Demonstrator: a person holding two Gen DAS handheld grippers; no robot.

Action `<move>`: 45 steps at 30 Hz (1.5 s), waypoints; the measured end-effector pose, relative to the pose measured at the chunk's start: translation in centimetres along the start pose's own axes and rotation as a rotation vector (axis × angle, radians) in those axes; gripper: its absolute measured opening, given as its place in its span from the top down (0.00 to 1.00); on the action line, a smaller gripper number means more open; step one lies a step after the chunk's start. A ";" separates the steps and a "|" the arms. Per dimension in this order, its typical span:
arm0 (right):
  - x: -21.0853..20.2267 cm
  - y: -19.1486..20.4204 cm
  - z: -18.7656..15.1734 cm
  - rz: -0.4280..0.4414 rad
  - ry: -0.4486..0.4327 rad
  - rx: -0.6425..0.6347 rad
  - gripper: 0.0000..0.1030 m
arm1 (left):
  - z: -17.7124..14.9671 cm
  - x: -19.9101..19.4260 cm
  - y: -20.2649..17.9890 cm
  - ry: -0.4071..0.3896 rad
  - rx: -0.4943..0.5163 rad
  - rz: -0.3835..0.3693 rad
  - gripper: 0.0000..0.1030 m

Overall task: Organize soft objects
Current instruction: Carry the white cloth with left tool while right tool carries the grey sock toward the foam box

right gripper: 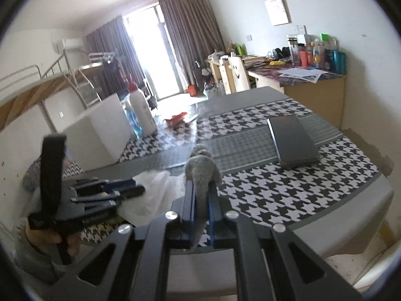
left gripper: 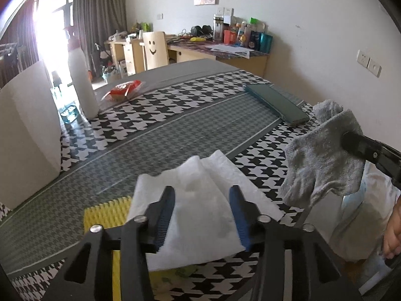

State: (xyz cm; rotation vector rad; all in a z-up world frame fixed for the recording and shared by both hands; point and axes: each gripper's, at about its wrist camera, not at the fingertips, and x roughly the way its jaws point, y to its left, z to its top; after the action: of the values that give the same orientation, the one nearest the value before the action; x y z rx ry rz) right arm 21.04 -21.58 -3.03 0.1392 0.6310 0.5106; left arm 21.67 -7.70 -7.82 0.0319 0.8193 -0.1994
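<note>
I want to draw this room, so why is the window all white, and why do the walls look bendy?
Left wrist view: the window is blown out by daylight, washing over the white bottle; the fisheye lens curves the wall and table. Right wrist view: the same glare at the window, dark rounded corners, and the left gripper looks smeared, while the grey sock is fairly sharp.
</note>
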 end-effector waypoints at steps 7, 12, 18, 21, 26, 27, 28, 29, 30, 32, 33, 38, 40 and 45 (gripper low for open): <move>0.3 -0.5 -0.3 -0.013 -0.002 0.007 0.89 | -0.1 1.8 -1.6 0.054 0.020 0.012 0.53; 0.1 -0.8 -0.7 -0.012 -0.002 0.008 0.89 | 0.0 3.1 -2.0 0.093 0.018 0.046 0.53; 0.0 -1.2 -0.9 -0.008 -0.001 0.014 0.89 | -0.2 3.8 -2.5 0.111 0.021 0.062 0.53; 0.1 -1.3 -1.0 -0.006 0.001 0.018 0.89 | -0.1 3.9 -2.8 0.107 0.022 0.065 0.54; 0.0 -1.2 -1.1 -0.004 0.000 0.018 0.89 | 0.0 3.9 -2.5 0.099 0.004 0.055 0.88; -0.1 -1.2 -1.2 -0.005 -0.001 0.018 0.89 | 0.1 3.9 -2.2 0.100 -0.003 0.059 0.92; -0.1 -1.2 -1.1 -0.005 -0.002 0.017 0.89 | 0.1 3.9 -1.9 0.101 -0.007 0.055 0.96; -0.2 -1.2 -1.2 -0.005 -0.004 0.017 0.89 | 0.2 3.9 -1.7 0.101 -0.010 0.044 0.97; -0.3 -1.2 -1.2 -0.005 -0.006 0.016 0.89 | 0.2 3.8 -1.4 0.100 -0.019 0.026 0.97; -0.2 -1.0 -1.2 -0.002 -0.005 0.015 0.89 | 0.4 3.1 -1.0 0.076 -0.028 0.018 0.97; -0.2 -0.9 -1.2 -0.002 -0.005 0.013 0.89 | 0.6 2.4 -0.8 0.054 -0.030 0.020 0.97; 0.0 -0.6 -0.8 0.002 -0.006 0.003 0.89 | 1.6 -0.4 0.0 -0.012 -0.045 0.014 0.97; 0.0 -0.3 -0.7 0.007 -0.008 -0.001 0.89 | 2.1 -1.8 0.2 -0.046 -0.044 0.009 0.97; 0.0 0.6 -0.2 0.017 -0.019 -0.022 0.89 | 2.9 -4.6 0.5 -0.112 -0.036 0.007 0.97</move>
State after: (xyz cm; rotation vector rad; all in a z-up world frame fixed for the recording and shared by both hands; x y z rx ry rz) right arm 20.67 -21.06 -3.06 0.1288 0.6062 0.5318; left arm 20.79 -6.75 -2.52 -0.0102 0.7107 -0.1779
